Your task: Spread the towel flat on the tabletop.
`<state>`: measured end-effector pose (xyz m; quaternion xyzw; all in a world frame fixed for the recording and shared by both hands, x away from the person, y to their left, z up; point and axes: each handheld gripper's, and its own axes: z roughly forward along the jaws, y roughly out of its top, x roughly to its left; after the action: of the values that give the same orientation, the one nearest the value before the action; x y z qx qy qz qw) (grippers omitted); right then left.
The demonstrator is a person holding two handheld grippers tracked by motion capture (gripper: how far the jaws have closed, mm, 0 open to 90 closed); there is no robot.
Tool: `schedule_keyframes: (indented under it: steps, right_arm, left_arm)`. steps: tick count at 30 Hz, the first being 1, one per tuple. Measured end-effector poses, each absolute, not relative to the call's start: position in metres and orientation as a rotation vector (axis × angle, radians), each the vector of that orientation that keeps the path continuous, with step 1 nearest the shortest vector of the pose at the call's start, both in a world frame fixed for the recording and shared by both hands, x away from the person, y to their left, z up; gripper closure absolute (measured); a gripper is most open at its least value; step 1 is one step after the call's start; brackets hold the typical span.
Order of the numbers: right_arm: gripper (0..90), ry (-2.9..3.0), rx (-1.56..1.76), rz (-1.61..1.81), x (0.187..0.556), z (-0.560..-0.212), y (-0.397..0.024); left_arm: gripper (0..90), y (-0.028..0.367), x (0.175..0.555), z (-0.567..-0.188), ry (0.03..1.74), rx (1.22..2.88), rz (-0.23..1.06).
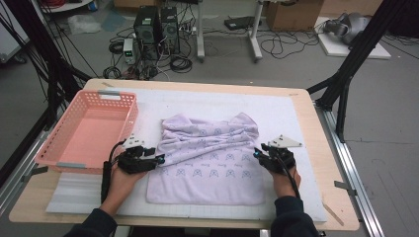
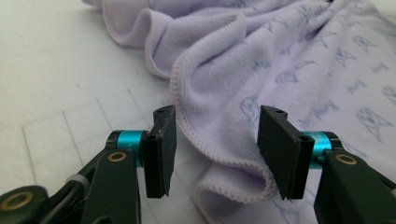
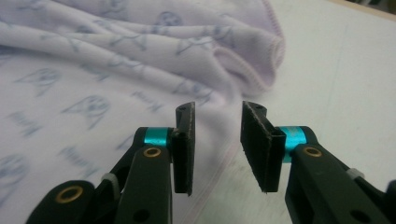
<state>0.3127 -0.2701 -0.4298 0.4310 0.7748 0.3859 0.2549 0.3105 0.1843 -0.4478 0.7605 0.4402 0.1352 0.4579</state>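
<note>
no lettering can be read for certain. the lilac cloth (image 3: 93, 70) carries a repeated pale blue print of small figures with short words beneath them, seen upside down and blurred in the right gripper view; the letters cannot be made out. the same print shows in the left gripper view, equally illegible.

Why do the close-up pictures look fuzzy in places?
Left gripper view: the black tongs are sharp, while the lilac towel softens toward the top. Right gripper view: the towel's print blurs likewise. High view: even, soft light on the pink basket.
</note>
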Motion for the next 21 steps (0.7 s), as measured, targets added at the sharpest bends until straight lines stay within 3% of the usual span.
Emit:
schedule_keyframes:
  steps: [14, 21]
  right_arm:
    - [62.6, 2.173, 1.2, 1.085, 0.24, -0.447, -0.281]
    - [61.7, 2.181, 1.214, 1.119, 0.213, -0.447, -0.28]
  left_arm:
    - [47.7, 0.206, 0.245, -0.446, 1.123, 1.786, 0.349]
    - [49.5, 0.199, 0.219, -0.453, 1.107, 1.83, 0.306]
